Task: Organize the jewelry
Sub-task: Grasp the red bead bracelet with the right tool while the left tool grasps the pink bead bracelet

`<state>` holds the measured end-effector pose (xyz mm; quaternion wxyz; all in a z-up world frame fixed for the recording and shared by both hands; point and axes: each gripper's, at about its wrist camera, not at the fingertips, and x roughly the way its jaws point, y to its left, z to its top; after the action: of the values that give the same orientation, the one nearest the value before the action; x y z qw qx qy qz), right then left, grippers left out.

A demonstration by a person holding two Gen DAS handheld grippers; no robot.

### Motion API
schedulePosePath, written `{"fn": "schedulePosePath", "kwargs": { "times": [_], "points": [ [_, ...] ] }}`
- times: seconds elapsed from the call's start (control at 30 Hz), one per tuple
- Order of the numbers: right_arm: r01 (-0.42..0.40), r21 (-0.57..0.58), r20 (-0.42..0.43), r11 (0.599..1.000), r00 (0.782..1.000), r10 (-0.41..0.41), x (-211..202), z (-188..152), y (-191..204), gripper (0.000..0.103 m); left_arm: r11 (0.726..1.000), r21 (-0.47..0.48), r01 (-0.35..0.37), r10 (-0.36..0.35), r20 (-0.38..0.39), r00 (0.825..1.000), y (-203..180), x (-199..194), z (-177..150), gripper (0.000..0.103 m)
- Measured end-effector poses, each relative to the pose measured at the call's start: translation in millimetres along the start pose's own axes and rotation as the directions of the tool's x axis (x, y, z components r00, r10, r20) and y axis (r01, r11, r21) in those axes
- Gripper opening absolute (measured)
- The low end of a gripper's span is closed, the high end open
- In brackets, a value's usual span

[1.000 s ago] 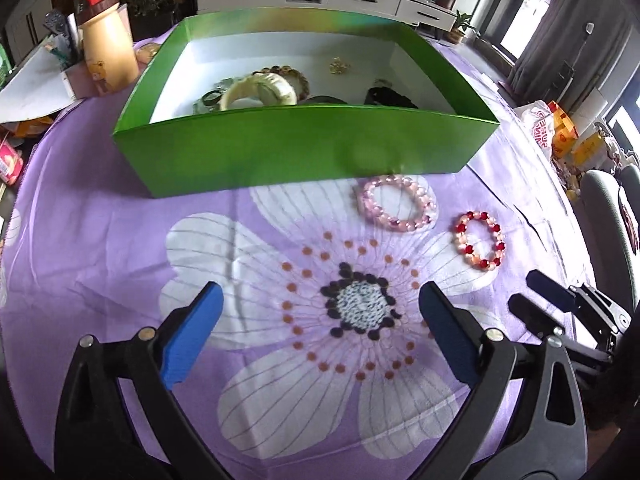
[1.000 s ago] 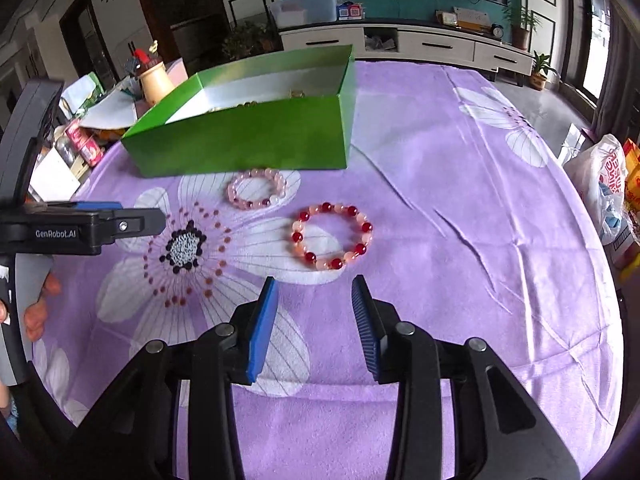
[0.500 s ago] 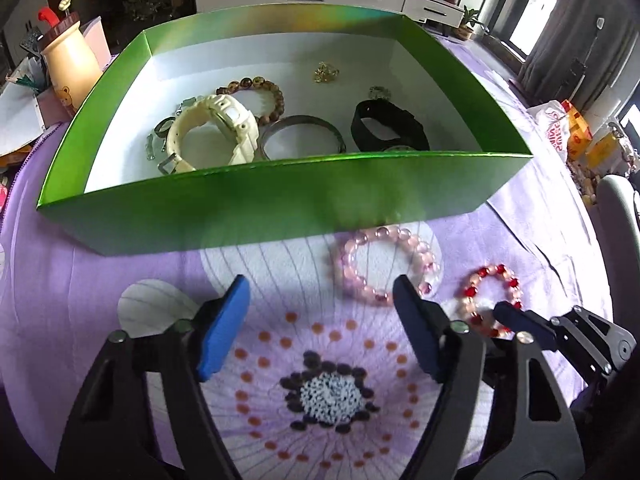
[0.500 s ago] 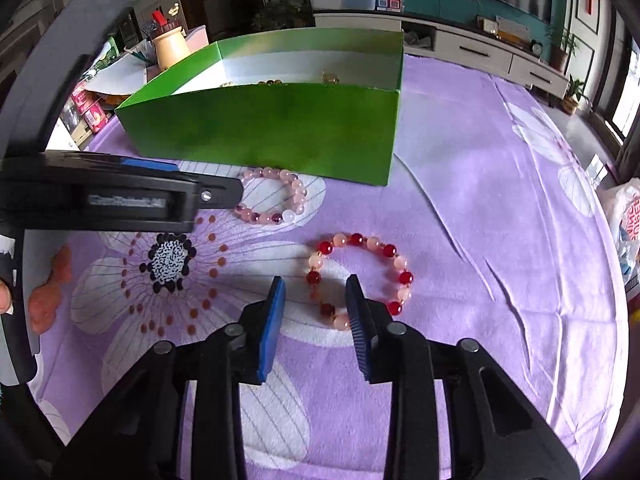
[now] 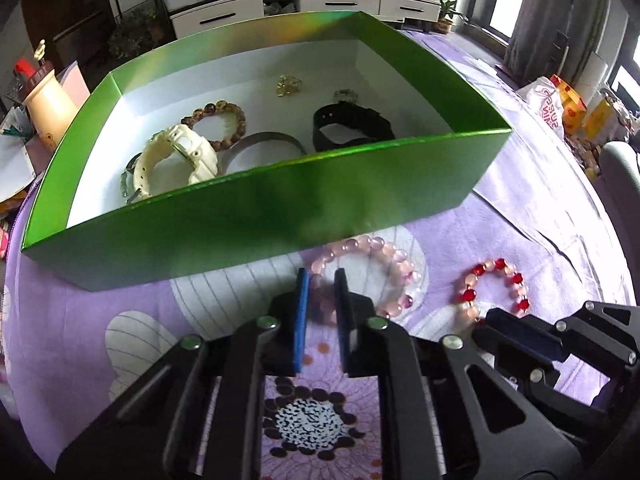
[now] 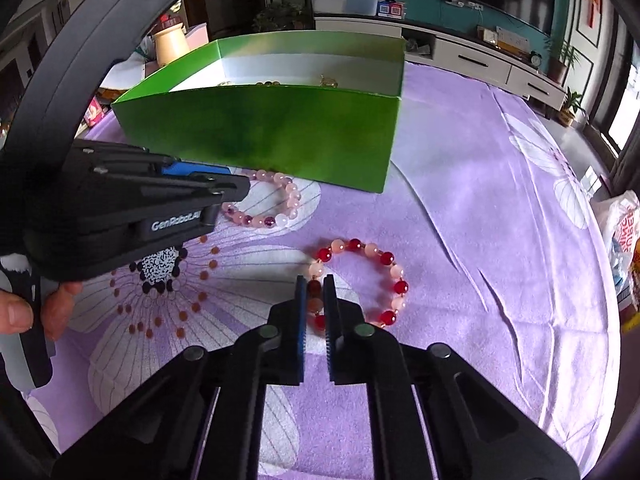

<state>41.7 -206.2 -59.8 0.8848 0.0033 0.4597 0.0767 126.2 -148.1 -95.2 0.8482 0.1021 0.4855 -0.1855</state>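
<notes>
- The left gripper (image 5: 319,280) has just been closing its fingers; they now pinch the near side of the pink bracelet (image 5: 374,276), which lies flat on the desk (image 5: 520,220).
- The right gripper (image 6: 314,284) has just been closing too and now pinches the red bracelet (image 6: 360,282) on its near-left side.
- The green box (image 5: 280,204) sits just past both sets of fingers (its near wall stands taller than the beads), so I think each bracelet must go up and forward, over that wall.

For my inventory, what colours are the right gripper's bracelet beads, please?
Red and pale peach beads alternating, clearest in right wrist view.
</notes>
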Motion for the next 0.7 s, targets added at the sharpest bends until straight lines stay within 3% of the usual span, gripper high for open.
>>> {"fn": "schedulePosePath", "kwargs": {
  "times": [0.3, 0.7],
  "points": [
    [-0.148, 0.167, 0.085, 0.975, 0.987, 0.135, -28.6, -8.9, -23.5, 0.007, 0.995, -0.054, 0.082, -0.080, 0.028, 0.996, 21.5, -17.5, -12.7, 0.007],
    [-0.370, 0.330, 0.227, 0.868, 0.924, 0.308, -65.2, -15.7, -41.5, 0.008, 0.993, -0.069, 0.098, -0.090, 0.108, 0.990, 37.1, -71.7, -18.1, 0.007]
  ]
}}
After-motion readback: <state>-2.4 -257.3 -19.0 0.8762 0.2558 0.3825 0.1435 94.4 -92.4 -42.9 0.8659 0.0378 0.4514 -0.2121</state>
